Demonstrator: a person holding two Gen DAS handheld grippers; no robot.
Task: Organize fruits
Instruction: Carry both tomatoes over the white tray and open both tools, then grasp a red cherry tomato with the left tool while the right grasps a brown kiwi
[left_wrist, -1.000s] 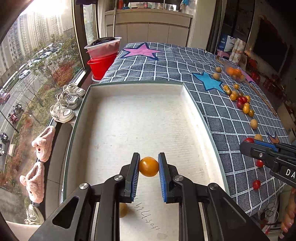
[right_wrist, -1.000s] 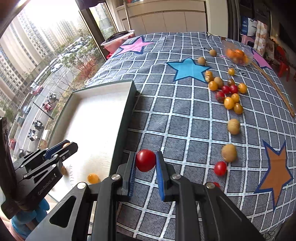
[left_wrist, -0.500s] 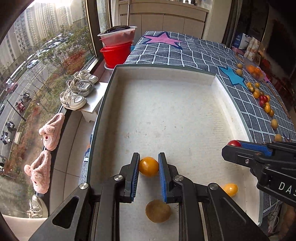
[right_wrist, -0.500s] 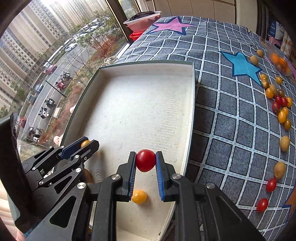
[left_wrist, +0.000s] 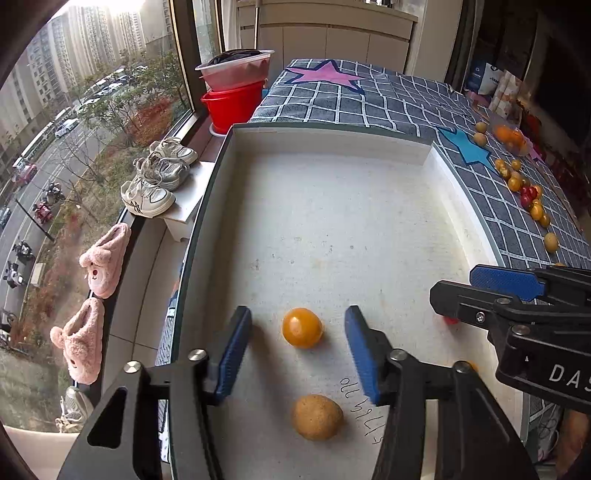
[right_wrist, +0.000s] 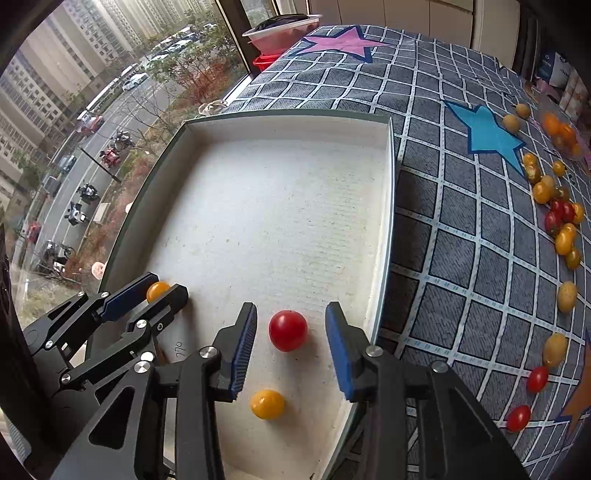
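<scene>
I hold both tools over the shallow white cardboard tray with the dark green rim (left_wrist: 436, 147), which lies at the window edge of the table covered in a grey-blue checked cloth with coloured stars (right_wrist: 461, 229). My left gripper (left_wrist: 299, 347) has its jaws opening, and the round orange cherry tomato (left_wrist: 302, 328) sits on the tray floor between the blue pads, touching neither of them. Just nearer to me, below that gripper, lies a dull tan, egg-shaped fruit (left_wrist: 317, 417) beside some handwriting on the tray floor. My right gripper (right_wrist: 290, 345) is also opening its jaws, with the glossy red cherry tomato (right_wrist: 287, 330) resting free on the tray between its pads, close to the tray's right wall. A small yellow cherry tomato (right_wrist: 267, 404) lies just nearer to me than the red one. Well apart, along the cloth's right edge, a loose row of mixed yellow, orange, red and tan fruits (right_wrist: 561, 229) waits on the table.
</scene>
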